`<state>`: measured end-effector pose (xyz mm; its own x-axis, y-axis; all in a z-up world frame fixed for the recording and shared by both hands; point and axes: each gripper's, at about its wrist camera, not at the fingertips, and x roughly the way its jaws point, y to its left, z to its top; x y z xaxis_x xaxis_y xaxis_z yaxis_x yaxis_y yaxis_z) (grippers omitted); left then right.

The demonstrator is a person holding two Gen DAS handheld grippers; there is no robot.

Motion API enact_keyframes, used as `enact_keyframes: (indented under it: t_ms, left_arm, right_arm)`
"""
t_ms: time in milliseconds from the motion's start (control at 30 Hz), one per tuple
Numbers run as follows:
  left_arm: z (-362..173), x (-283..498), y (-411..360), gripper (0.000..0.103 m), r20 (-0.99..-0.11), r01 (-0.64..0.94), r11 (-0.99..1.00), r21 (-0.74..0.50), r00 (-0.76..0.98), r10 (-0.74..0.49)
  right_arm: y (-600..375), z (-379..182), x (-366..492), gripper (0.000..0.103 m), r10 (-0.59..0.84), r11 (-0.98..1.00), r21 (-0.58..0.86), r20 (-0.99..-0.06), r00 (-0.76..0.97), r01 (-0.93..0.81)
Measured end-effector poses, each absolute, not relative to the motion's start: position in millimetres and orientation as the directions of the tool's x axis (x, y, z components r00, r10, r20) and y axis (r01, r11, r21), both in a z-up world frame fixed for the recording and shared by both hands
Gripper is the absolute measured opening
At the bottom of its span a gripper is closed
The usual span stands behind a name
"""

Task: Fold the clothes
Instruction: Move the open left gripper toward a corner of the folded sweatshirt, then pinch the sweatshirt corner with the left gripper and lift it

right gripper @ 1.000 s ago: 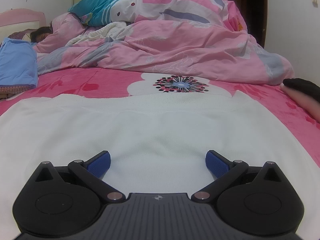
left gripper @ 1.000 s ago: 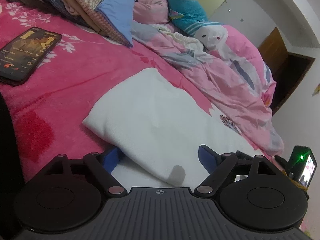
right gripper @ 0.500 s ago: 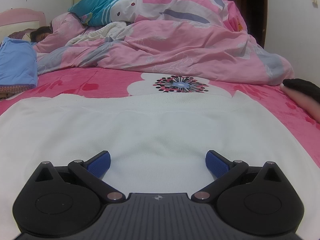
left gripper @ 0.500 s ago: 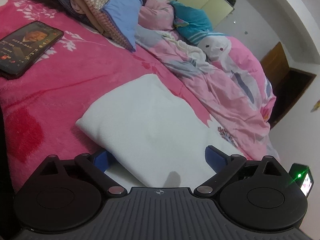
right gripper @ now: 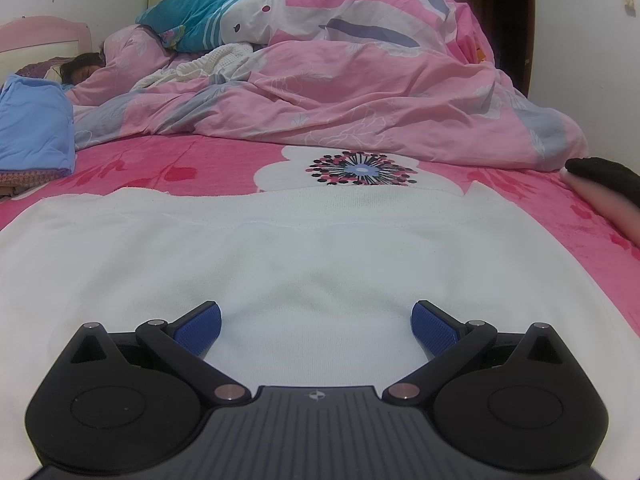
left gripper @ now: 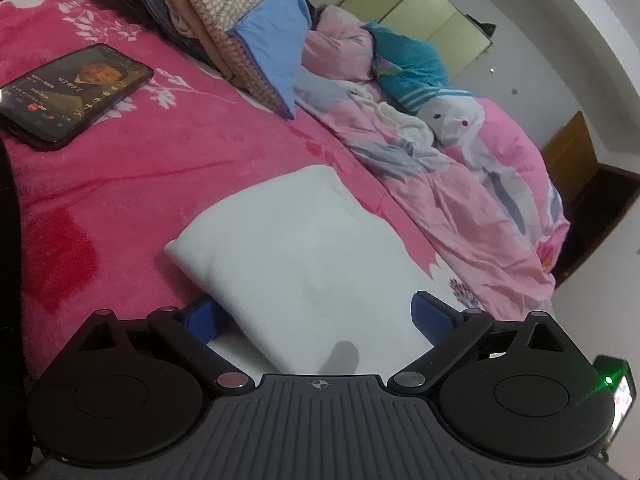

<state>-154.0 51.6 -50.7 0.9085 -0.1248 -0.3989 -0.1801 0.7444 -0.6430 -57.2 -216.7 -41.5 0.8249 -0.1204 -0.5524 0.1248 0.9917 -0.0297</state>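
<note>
- The bed [left gripper: 120,184] wears a plush, deep-pink fleece cover with white flower prints; one big white bloom with a dotted centre [right gripper: 362,170] lies at 12 o'clock from the right tool.
- A rumpled pink quilt [right gripper: 360,92] of thin, creased cotton, patched with grey and white, heaps along the bed's far side; a person lies under it at 10 o'clock in the right view.
- The white garment [right gripper: 304,256], a soft fine knit folded into a flat rectangle with rounded corners, lies on the fleece directly ahead of both tools.
- A stack of folded clothes [left gripper: 240,28], waffle-knit cream and smooth blue, sits at 11 o'clock in the left view.
- The left tool [left gripper: 320,314] has just been opening; its ribbed blue pads stand wide, the garment's near fold between them, unpinched.
- The right tool [right gripper: 316,322] stands spread wide above the garment, gripping nothing.
- A glossy black phone [left gripper: 72,92], screen lit, lies flat at 10 o'clock in the left view.
</note>
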Motion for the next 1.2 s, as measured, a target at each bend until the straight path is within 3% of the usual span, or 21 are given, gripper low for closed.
enact_keyframes:
  t_ms: [567, 733, 833, 900, 1000, 1200]
  left_arm:
    - [-52.4, -133.3, 39.8, 0.093, -0.356, -0.166, 0.773, -0.612, 0.931, -0.082]
    - [-54.6, -119.8, 38.3, 0.072, -0.358, -0.173, 0.782, -0.599, 0.931, -0.069]
    - [-55.2, -114.9, 35.9, 0.053, -0.368, -0.172, 0.798, -0.578, 0.928, -0.066]
    - [-55.6, -112.4, 35.3, 0.034, -0.376, -0.165, 0.805, -0.570, 0.923, -0.077]
    - [-53.2, -111.2, 36.0, 0.019, -0.370, -0.153, 0.814, -0.561, 0.926, -0.081]
    - [-31.7, -110.0, 32.7, 0.011, -0.299, -0.064, 0.841, -0.538, 0.947, -0.119]
  right_arm:
    - [-217.8, -41.9, -58.1, 0.103, -0.119, 0.992, -0.027, -0.550, 0.827, 0.125]
    - [-217.7, -42.3, -58.4, 0.103, -0.119, 0.992, -0.028, -0.550, 0.827, 0.125]
    - [-217.7, -42.4, -58.3, 0.103, -0.120, 0.992, -0.028, -0.550, 0.827, 0.125]
    - [-217.8, -42.6, -58.2, 0.103, -0.120, 0.992, -0.028, -0.550, 0.827, 0.125]
    - [-217.7, -42.8, -58.0, 0.103, -0.120, 0.992, -0.029, -0.550, 0.827, 0.125]
    - [-216.8, -42.5, -57.9, 0.103, -0.124, 0.991, -0.033, -0.550, 0.826, 0.126]
